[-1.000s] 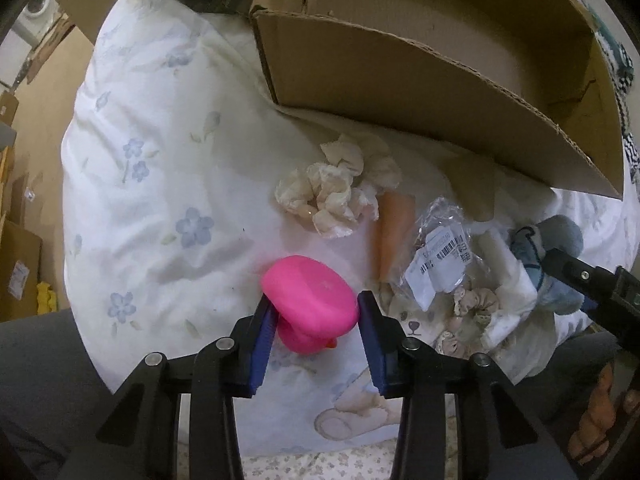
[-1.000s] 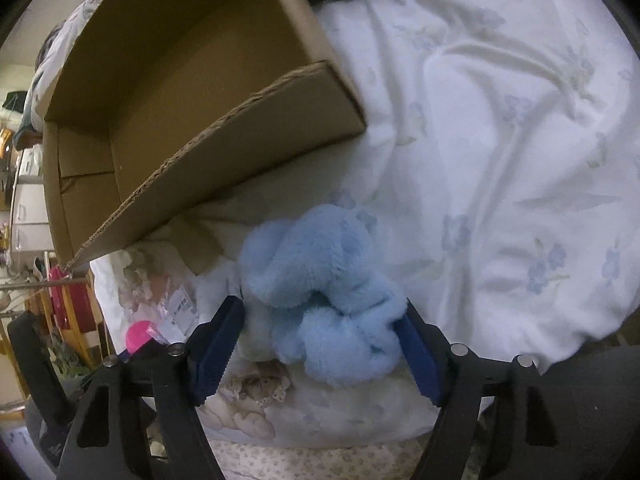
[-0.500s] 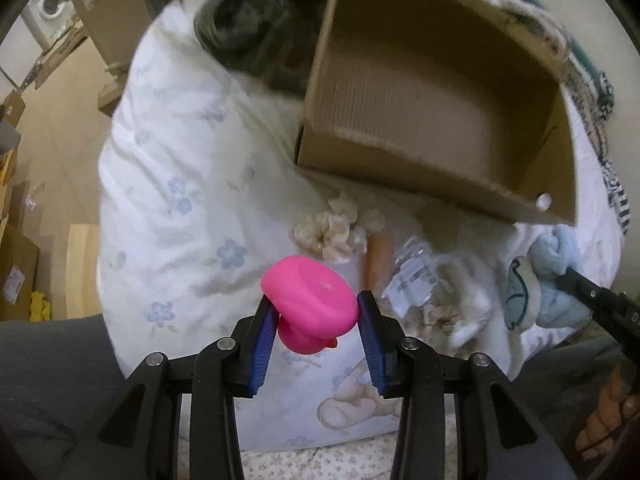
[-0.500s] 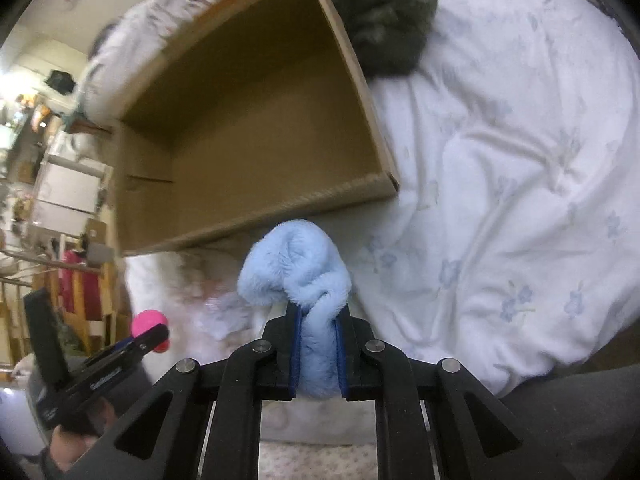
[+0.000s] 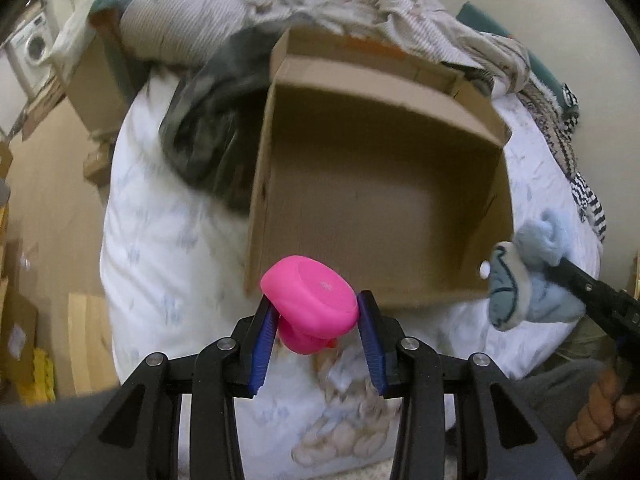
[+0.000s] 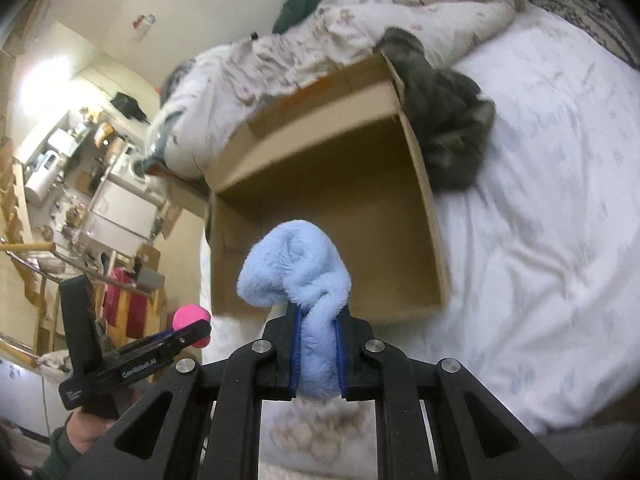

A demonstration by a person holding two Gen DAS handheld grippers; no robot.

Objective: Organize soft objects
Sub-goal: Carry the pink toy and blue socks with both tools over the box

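Note:
My left gripper (image 5: 316,320) is shut on a pink soft toy (image 5: 310,298) and holds it in the air in front of the near wall of an open cardboard box (image 5: 256,200). My right gripper (image 6: 318,344) is shut on a light blue plush toy (image 6: 296,268), also lifted in front of the box (image 6: 436,240). The blue plush (image 5: 528,280) shows at the right of the left wrist view, at the box's right corner. The pink toy (image 6: 191,316) and left gripper show at the lower left of the right wrist view. The box interior looks bare.
The box rests on a bed with a white floral duvet (image 5: 160,248). A dark grey fluffy item (image 5: 208,136) lies by the box's left side. Crumpled bedding (image 5: 320,0) is piled behind it. A teddy-print cloth (image 5: 348,420) lies below the grippers.
Both grippers have risen and tilted towards the box, carrying their toys. The right gripper closed on the blue plush and lifted it off the bed. The other small items have dropped out of view.

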